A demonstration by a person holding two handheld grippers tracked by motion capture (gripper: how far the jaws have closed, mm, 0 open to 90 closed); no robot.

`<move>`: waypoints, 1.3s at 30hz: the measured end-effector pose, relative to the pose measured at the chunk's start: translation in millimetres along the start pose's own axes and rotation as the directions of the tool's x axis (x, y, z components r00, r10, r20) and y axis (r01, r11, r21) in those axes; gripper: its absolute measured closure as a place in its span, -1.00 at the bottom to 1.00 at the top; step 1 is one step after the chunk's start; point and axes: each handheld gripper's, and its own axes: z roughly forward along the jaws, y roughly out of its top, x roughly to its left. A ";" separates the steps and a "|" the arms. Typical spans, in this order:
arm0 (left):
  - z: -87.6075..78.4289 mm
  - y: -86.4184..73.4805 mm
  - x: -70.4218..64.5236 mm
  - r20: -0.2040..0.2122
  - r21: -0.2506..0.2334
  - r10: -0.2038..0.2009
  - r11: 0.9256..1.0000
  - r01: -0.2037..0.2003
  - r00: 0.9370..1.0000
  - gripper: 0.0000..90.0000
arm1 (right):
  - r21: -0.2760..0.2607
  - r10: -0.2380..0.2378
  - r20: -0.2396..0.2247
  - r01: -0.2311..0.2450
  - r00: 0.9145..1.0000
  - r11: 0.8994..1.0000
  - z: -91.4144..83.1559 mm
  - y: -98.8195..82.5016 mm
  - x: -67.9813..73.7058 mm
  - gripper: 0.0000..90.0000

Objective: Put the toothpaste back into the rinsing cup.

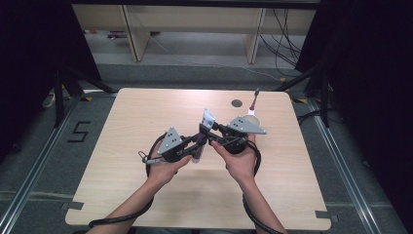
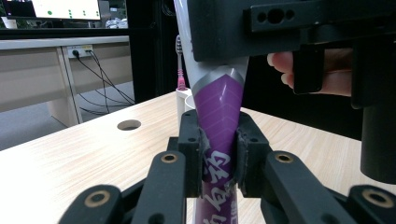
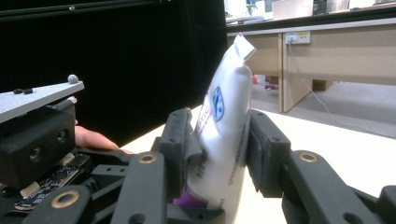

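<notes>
Toothpaste is what we've got here, pretty sure: a soft purple-and-white plastic squeeze tube (image 1: 203, 132) held up off the light wooden table (image 1: 146, 117) between both tools. From the high view, the left gripper (image 1: 189, 149) has the lower purple end and the right gripper (image 1: 213, 132) has the upper white end, both near the table's middle, with a white cup (image 1: 252, 118) holding a pink toothbrush (image 1: 253, 101) just behind the right hand (image 1: 241, 163). In the left gripper view, the jaws are clamped on the purple printed section of the tube (image 2: 218, 121), and you can see the wall pinched in a bit where the pads (image 2: 191, 140) bite, with the other gripper's black body above. In the right gripper view, the jaws are closed on the white crimped end (image 3: 224, 121), which bulges between the pads (image 3: 261, 149). Our read: it's light, squashy and a bit slick, so a hard squeeze on the belly could push paste toward the cap. We'd hold near the flat crimp or the stiffer shoulder, and go easy on any twisting between the two grips, since the film could crease.
</notes>
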 end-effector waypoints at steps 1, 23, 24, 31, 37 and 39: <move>0.0 -0.1 -0.1 -0.001 0.002 0.004 1.000 -0.004 1.000 0.68 | 0.002 -0.010 0.005 0.010 1.000 1.000 0.2 0.1 -0.9 0.42; -10.1 6.6 3.6 -0.038 0.158 0.091 0.984 -0.084 0.995 0.07 | 0.010 -0.119 0.083 0.118 0.989 0.993 -9.8 5.5 -0.2 0.76; -13.0 6.4 5.8 -0.040 0.166 0.092 0.982 -0.084 0.995 0.04 | 0.015 -0.106 0.075 0.106 0.991 0.994 -10.9 7.0 -0.1 0.76; -41.7 2.5 29.0 -0.113 0.204 0.094 0.977 -0.070 0.989 -0.08 | 0.007 -0.109 0.117 0.109 0.987 0.994 -21.5 15.9 -9.4 0.76; -66.1 -1.6 51.5 -0.186 0.199 0.103 0.978 -0.065 0.977 -0.10 | -0.011 -0.116 0.145 0.119 0.983 0.993 -28.5 21.2 -17.7 0.76; -73.6 -3.5 57.5 -0.206 0.193 0.099 0.979 -0.059 0.973 -0.10 | -0.009 -0.100 0.150 0.102 0.984 0.995 -30.8 22.8 -18.7 0.76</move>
